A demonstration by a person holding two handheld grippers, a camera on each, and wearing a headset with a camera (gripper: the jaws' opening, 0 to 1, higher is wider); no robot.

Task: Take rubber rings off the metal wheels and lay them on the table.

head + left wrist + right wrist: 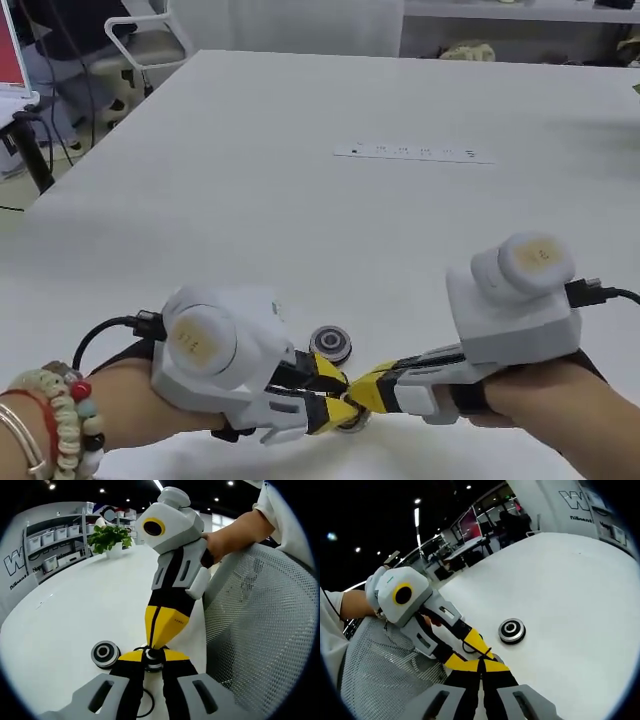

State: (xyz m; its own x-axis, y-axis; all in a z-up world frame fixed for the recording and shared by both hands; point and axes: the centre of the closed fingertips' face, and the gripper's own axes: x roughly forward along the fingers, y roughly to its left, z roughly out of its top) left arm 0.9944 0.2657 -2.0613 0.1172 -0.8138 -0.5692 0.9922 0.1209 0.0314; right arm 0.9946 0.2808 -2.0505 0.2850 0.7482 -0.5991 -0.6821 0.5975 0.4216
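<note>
Metal wheel (pixel 154 664) gripped by left claw (pixel 152 655); closed right claw (pixel 159 643) touching it.

Wall sign (pixel 12 562): you can read a large "W"; the rest is cut off.
Small print (pixel 21 581) under it: too blurred for you to read.

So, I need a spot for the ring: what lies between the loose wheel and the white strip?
Nothing: in the head view the table between the loose wheel and the white strip is bare.
</note>
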